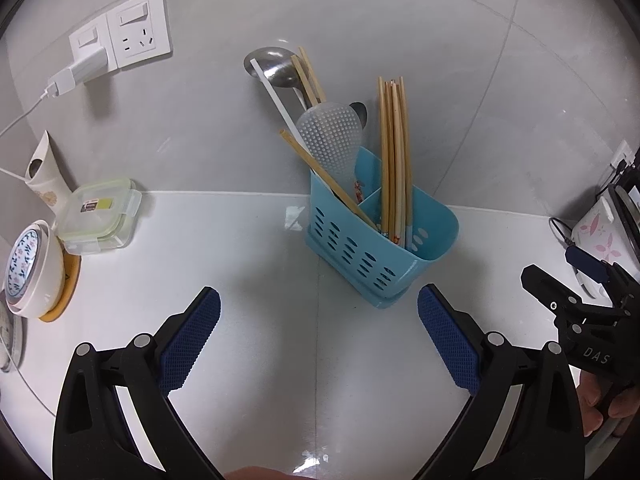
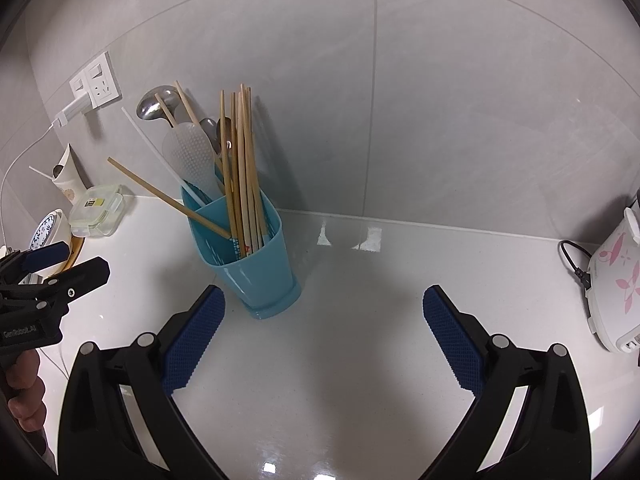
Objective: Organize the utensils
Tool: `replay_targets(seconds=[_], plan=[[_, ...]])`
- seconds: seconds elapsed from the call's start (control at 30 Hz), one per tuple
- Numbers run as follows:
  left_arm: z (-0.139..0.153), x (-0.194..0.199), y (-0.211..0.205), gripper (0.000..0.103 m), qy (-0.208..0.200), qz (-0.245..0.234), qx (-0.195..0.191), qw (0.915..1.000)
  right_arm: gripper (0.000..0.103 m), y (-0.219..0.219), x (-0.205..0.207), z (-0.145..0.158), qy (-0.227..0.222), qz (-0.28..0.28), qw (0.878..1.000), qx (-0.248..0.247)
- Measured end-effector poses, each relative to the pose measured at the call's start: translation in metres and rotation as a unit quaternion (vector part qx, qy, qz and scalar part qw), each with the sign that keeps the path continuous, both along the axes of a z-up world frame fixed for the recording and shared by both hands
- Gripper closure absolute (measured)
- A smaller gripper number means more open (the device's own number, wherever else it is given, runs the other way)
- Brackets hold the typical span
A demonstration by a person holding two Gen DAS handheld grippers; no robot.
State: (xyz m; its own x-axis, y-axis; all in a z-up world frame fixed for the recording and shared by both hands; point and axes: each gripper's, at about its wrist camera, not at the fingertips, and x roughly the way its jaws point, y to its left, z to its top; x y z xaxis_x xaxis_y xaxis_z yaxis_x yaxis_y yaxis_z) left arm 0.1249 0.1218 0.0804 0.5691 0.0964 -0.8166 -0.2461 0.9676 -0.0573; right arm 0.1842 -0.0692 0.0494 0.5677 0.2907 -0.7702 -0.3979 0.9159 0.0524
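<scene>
The blue utensil holder stood on the white bench just beyond both grippers. The left gripper and right gripper hovered with fingers spread wide, holding nothing. In the holder's nearer compartment stood bamboo chopsticks; behind were a rice paddle and steel ladle, with one chopstick leaning across. A wall socket sat farther left.

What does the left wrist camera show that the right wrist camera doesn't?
Only the left wrist view shows the perforated side of the blue utensil holder and the right gripper.

Only the right wrist view shows the holder's smooth side and the left gripper.

Both show the chopsticks, ladle, translucent rice paddle, lidded food container, wall outlet and floral rice cooker.
</scene>
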Motion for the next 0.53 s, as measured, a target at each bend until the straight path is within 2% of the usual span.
replay_targets(seconds=[0.27,0.53], plan=[[0.0016,-0.0013,-0.003,0.006,-0.004,0.0,0.007,1.0,0.008,-0.0012,-0.0004,0.0012,-0.001,0.0,1.0,0.002],[0.0005,-0.0012,-0.0026,0.006,-0.001,0.0,-0.006,1.0,0.008,-0.0025,0.0003,0.003,0.0,-0.001,1.0,0.003]])
